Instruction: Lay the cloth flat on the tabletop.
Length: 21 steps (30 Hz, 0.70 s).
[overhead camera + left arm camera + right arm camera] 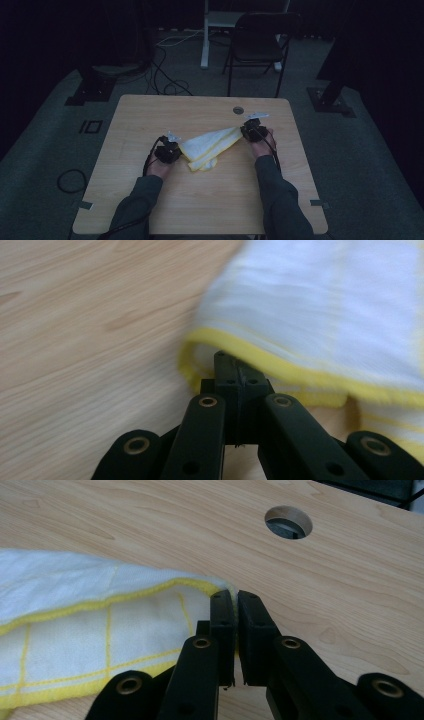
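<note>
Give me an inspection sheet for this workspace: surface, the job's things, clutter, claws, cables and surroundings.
Surface: light wooden table with a round hole near its far edge.
Job's things: white cloth with yellow edging, partly folded, stretched between the two claws.
Clutter: nothing seen on the table.
Claws: left claw shut on the cloth's yellow hem; right claw shut on a cloth corner.
Cables: one trails from each claw along the forearms; loose cables on the floor beyond the table, a coil at left.
Surroundings: dim room, grey carpet, black folding chair behind the table.
</note>
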### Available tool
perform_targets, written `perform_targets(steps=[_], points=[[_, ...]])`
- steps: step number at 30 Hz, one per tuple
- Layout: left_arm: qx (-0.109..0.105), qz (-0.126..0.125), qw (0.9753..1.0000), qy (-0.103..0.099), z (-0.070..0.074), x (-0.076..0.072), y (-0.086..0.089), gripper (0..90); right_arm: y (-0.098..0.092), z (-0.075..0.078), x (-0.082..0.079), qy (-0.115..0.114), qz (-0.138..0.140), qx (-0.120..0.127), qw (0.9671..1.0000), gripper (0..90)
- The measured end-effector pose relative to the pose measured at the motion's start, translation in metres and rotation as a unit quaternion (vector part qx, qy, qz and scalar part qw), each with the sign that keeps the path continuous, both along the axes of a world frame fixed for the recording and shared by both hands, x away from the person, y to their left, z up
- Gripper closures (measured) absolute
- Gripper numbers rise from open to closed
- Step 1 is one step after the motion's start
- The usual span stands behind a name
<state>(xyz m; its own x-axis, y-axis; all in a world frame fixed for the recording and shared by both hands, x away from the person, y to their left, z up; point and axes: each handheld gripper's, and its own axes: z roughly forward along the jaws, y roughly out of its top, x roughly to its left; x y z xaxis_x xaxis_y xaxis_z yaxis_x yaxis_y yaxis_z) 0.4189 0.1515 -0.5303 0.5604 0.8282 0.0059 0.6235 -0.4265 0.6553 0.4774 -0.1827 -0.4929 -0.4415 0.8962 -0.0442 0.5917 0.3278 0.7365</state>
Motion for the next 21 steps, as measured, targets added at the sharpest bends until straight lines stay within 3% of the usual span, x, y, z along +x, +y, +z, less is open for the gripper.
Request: perform_targets(steps=[2,4,9,16,21], points=[[0.002,0.002,1.0000,0.001,0.000,0.001,0.002,90.0,-0.001,0.000,0.000,0.001,-0.001,0.000,1.0000,86.7],[0.018,0.011,0.9998,-0.003,0.001,0.005,0.006,90.0,-0.002,0.000,0.001,0.002,-0.001,-0.005,1.0000,86.7],[0.023,0.025,0.9994,-0.004,0.002,0.005,0.005,90.0,0.000,-0.003,0.002,0.009,-0.002,-0.009,0.9999,85.6],[-0.018,0.002,0.9998,-0.012,0.007,-0.009,0.000,84.7,0.005,-0.002,-0.003,0.013,0.012,-0.006,0.9998,71.8],[-0.024,-0.015,0.9992,-0.027,0.012,-0.023,-0.004,78.9,0.012,0.001,-0.011,0.002,0.033,-0.009,0.9994,70.5]])
